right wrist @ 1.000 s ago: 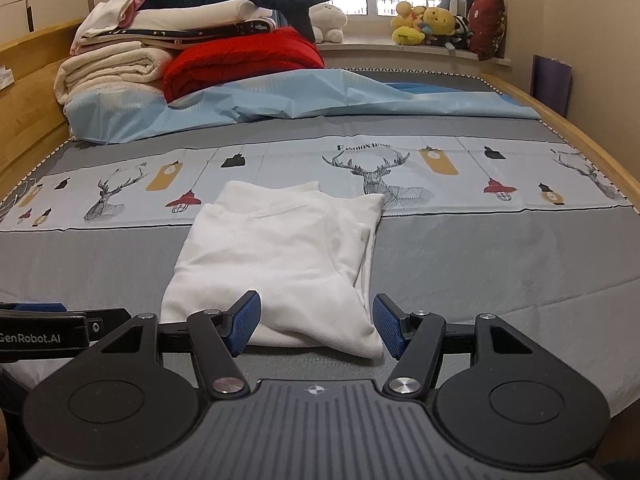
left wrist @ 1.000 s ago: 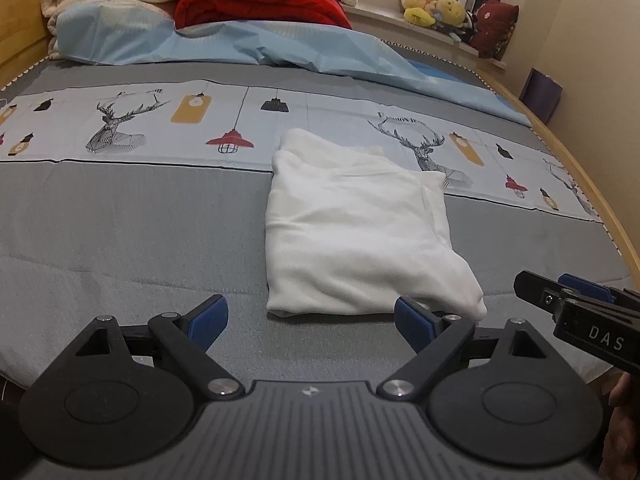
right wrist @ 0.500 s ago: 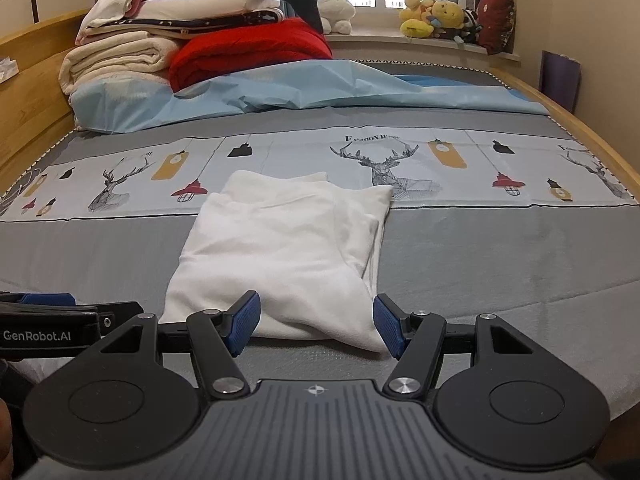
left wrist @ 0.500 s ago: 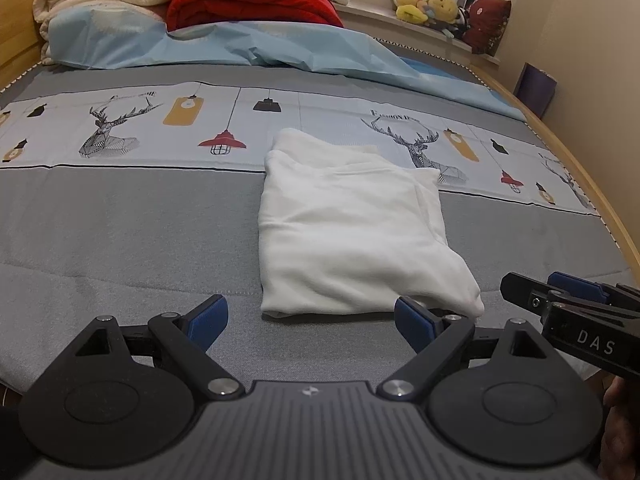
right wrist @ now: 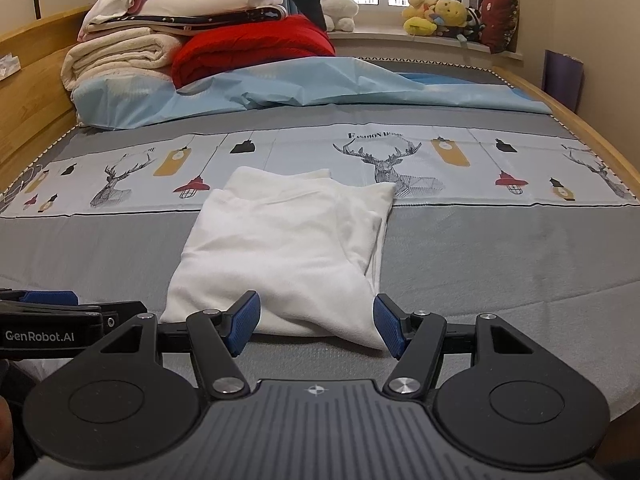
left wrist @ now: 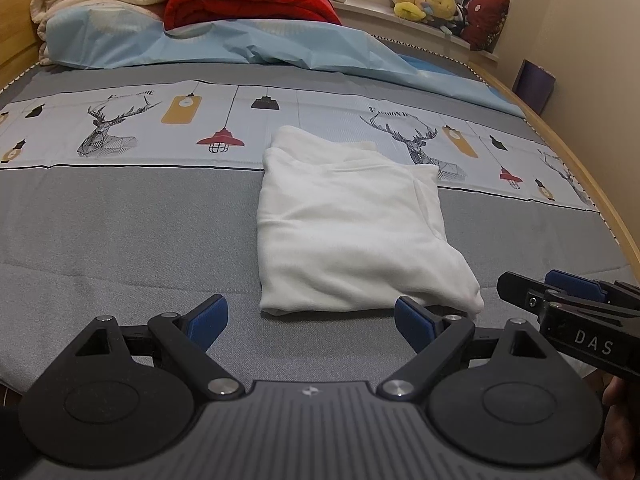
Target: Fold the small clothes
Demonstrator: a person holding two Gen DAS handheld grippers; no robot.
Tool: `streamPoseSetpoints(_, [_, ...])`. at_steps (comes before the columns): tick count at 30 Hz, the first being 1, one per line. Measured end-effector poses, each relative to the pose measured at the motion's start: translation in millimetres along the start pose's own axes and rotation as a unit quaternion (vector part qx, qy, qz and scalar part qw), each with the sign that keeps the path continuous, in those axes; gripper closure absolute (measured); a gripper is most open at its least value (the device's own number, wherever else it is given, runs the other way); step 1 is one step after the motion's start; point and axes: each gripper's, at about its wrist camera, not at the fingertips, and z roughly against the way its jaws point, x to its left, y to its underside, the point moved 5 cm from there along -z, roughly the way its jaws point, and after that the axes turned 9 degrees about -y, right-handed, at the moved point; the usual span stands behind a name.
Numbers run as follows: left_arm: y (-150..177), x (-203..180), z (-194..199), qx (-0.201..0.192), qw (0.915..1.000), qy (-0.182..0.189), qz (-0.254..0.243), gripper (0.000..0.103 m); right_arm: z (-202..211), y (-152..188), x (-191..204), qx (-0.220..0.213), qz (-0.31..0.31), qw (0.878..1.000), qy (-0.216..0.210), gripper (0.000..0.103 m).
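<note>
Nearest in view, the left gripper (left wrist: pixel 308 318) is seen with its blue pads spread wide and nothing between them, poised just short of the near hem; the right gripper (right wrist: pixel 316 322) is likewise released, jaws parted and empty, with the near right corner of the cloth lying just ahead of the gap. Just beyond, a white garment (left wrist: pixel 348 232) is laid flat on the grey bedspread (left wrist: pixel 120 232), already folded over into a rough rectangle, its far end reaching onto the printed deer band (right wrist: pixel 384 164). It is judged soft, light and limp: no stiffness can be counted on, so a single-point lift would likely let it sag and the layers slide apart. The two near corners are best pinched together, all layers caught at once, and carried over toward the far edge. Farther back, a pale blue sheet (right wrist: pixel 320 84), a red quilt (right wrist: pixel 256 50) and stacked blankets (right wrist: pixel 120 56) are left well apart from the work
</note>
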Motion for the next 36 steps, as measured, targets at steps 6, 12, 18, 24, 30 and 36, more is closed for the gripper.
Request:
streamPoseSetpoints(6, [0.0, -0.4, 0.1, 0.000, 1.0000, 0.000, 0.001, 0.010, 0.0, 0.5, 0.5, 0.001, 0.000, 1.000, 0.000, 0.038])
streamPoseSetpoints(12, [0.6, -0.7, -0.4, 0.000, 1.0000, 0.001, -0.002, 0.010, 0.1, 0.8, 1.1, 0.001, 0.000, 1.000, 0.000, 0.038])
streamPoseSetpoints(18, [1.2, -1.1, -0.4, 0.000, 1.0000, 0.001, -0.002, 0.010, 0.1, 0.2, 0.9, 0.001, 0.000, 1.000, 0.000, 0.038])
streamPoseSetpoints(24, [1.9, -0.6, -0.9, 0.001, 1.0000, 0.003, -0.006, 0.010, -0.6, 0.4, 0.6, 0.001, 0.000, 1.000, -0.001, 0.038])
streamPoseSetpoints(30, [1.0, 4.9, -2.2, 0.003, 0.9999, 0.007, -0.007, 0.010, -2.6, 4.0, 2.7, 0.005, 0.004, 1.000, -0.002, 0.038])
streamPoseSetpoints(36, [1.2, 5.4, -2.4, 0.003, 0.9999, 0.008, -0.007, 0.010, -2.6, 4.3, 1.2, 0.007, 0.003, 1.000, -0.001, 0.038])
